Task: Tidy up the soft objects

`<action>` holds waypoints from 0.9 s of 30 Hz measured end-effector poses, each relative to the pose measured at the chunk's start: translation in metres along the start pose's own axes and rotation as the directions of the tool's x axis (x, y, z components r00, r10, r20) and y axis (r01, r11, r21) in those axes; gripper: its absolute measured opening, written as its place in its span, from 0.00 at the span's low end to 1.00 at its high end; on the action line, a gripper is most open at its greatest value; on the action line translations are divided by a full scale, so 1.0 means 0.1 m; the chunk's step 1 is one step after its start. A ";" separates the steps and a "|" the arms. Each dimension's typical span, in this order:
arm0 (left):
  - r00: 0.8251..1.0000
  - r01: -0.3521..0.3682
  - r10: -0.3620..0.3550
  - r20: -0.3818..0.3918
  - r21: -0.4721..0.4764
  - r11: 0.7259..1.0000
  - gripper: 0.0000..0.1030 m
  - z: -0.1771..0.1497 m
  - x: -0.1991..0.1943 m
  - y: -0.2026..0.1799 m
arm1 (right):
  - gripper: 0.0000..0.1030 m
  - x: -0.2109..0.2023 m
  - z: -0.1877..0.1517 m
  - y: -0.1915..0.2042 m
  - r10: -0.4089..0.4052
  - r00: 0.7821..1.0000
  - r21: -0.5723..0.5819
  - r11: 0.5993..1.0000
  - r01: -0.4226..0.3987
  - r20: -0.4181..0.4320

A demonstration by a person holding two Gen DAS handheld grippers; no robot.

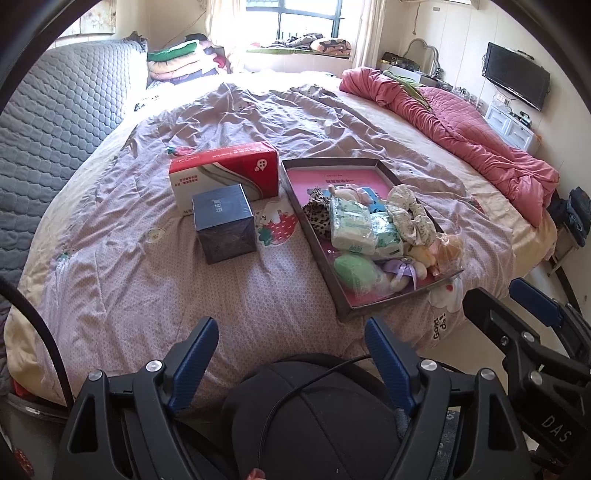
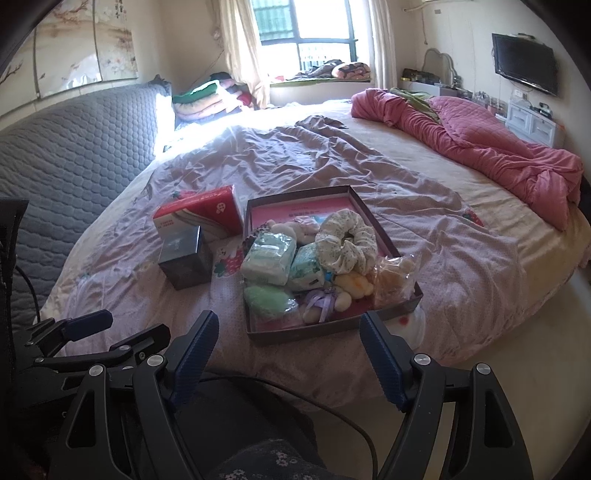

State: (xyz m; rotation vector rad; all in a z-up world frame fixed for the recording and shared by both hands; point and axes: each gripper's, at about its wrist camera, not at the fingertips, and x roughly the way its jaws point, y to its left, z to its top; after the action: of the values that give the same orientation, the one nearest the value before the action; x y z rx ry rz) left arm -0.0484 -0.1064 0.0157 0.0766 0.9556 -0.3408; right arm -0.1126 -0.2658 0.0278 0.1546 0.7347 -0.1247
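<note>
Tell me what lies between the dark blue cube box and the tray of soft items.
Only bedspread with a strawberry print lies between cube box and tray, in both views.

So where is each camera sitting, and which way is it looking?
Left wrist: sits on the left gripper, looking down across the bed at the red box and dark cube; its open blue fingers and the right gripper show.
Right wrist: sits on the right gripper, facing the tray of soft things; its open fingers and the left gripper show.
Both share: bed, tray, both boxes, pink blanket, window.
</note>
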 end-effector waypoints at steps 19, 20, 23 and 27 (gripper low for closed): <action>1.000 -0.008 0.007 -0.021 -0.029 1.000 0.79 -0.03 0.07 0.09 | 0.77 0.10 -0.04 -0.05 0.005 0.999 0.031 1.000 -0.004 -0.039; 1.000 -0.006 0.006 -0.022 -0.030 1.000 0.79 -0.03 0.07 0.09 | 0.77 0.10 -0.04 -0.05 0.006 0.999 0.032 0.999 -0.004 -0.039; 1.000 -0.011 0.011 -0.028 -0.029 1.000 0.79 -0.03 0.08 0.09 | 0.77 0.10 -0.04 -0.05 0.006 0.999 0.033 0.999 -0.004 -0.040; 0.999 -0.013 0.012 -0.038 -0.025 1.000 0.79 -0.04 0.11 0.09 | 0.77 0.11 -0.03 -0.07 0.006 0.999 0.039 0.999 -0.004 -0.045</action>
State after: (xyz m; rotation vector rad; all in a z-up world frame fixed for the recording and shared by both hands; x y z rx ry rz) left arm -0.0426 -0.0999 0.0035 0.0659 0.9961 -0.3162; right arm -0.1080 -0.2724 0.0174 0.1967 0.7774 -0.1308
